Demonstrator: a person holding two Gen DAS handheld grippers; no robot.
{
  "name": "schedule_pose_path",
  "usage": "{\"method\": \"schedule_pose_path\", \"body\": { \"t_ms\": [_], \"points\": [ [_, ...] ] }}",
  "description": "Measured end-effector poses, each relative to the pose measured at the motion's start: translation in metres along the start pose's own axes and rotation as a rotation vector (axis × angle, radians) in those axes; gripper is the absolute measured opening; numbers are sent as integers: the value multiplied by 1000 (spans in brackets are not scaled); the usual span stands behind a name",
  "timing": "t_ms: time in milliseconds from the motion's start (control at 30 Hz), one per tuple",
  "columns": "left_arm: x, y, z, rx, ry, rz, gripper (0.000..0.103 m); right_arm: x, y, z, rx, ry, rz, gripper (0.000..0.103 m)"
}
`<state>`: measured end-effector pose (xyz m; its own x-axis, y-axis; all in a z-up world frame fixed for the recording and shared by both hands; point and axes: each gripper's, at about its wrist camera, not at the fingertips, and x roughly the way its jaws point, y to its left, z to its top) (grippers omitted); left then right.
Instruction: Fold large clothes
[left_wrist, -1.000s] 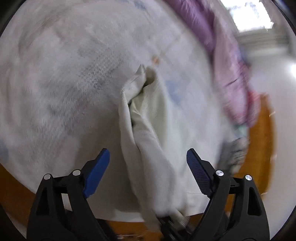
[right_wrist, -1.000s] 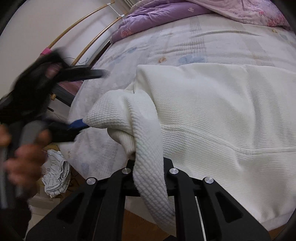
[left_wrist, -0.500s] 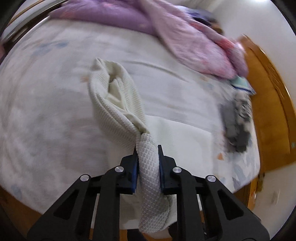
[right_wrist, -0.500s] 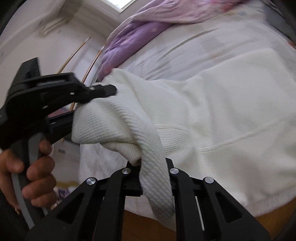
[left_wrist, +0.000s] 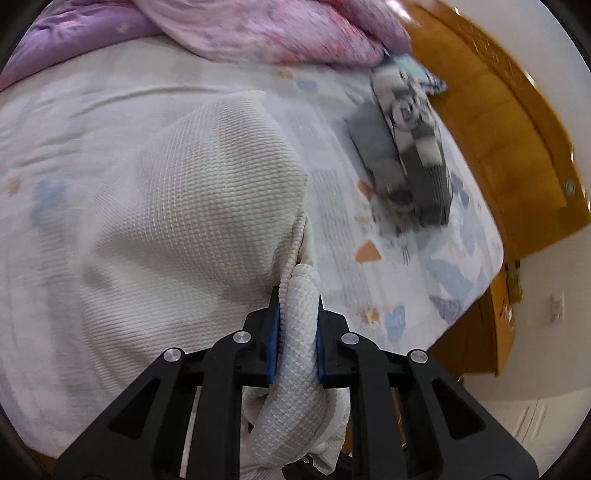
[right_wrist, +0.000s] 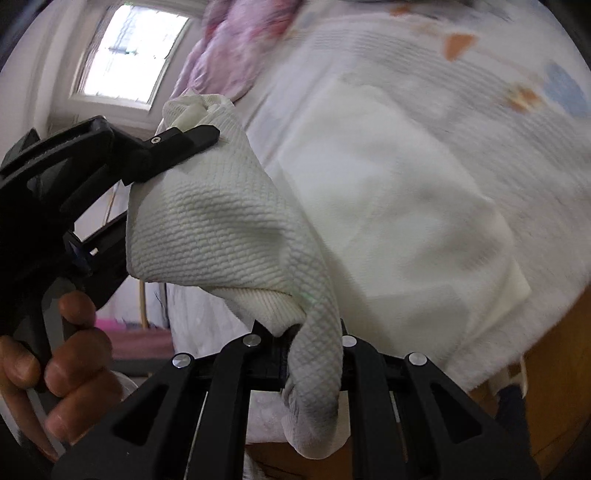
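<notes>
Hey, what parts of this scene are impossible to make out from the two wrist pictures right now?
- Garment: its type and full outline; bunched up, and its held end drops below the frame edge, both views.
- Grey pile, left wrist view: motion blur hides what the items are.
- Left tool, right wrist view: its pads are buried in the garment's fabric.
- Right tool pads: wrapped in fabric.
- Bed near edge: covered by the garment.

Left wrist view: looks steeply down past its own hand-held gripper (left_wrist: 295, 332) at frame bottom, close over the bed (left_wrist: 74, 110).
Right wrist view: looks down more shallowly and close, window (right_wrist: 129, 55) upper left, other hand-held gripper (right_wrist: 199, 138) at left.
Shared: the white knit garment (left_wrist: 207, 206) and bed.
</notes>
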<state>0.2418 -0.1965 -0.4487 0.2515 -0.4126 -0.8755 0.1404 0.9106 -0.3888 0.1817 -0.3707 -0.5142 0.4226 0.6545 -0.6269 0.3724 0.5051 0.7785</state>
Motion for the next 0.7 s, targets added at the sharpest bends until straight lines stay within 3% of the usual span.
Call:
{"method": "schedule_pose_path", "body": {
  "t_ms": [67,100,133,200,300,467,600,633,700],
  "points": [
    [12,-6,0,0,6,-6,17,-4,-14,5,68,-1,20,9],
    [16,-8,-1,-20,5,-24,26,-5,-20,7,81,1,15,9],
    [17,-8,-1,-37,4,-42,47,-5,-23,7,90,-1,12,9],
    [12,-6,-4,-61,-12,-97,64,-8,-31,11,123,-4,13,9],
    [-3,8,-8,-106,-47,-141,75,-10,-50,20,171,7,24,9],
    [-26,80,-32,-255,-92,2,75,-5,-55,22,185,40,11,10],
    [-24,140,-69,-378,-49,167,75,-3,-39,35,84,115,-62,22],
    [-22,151,-80,-415,-41,181,75,-5,-35,38,61,123,-81,23],
    [-17,167,-97,-477,-17,189,75,-17,-23,42,-21,121,-153,35]
  ]
}}
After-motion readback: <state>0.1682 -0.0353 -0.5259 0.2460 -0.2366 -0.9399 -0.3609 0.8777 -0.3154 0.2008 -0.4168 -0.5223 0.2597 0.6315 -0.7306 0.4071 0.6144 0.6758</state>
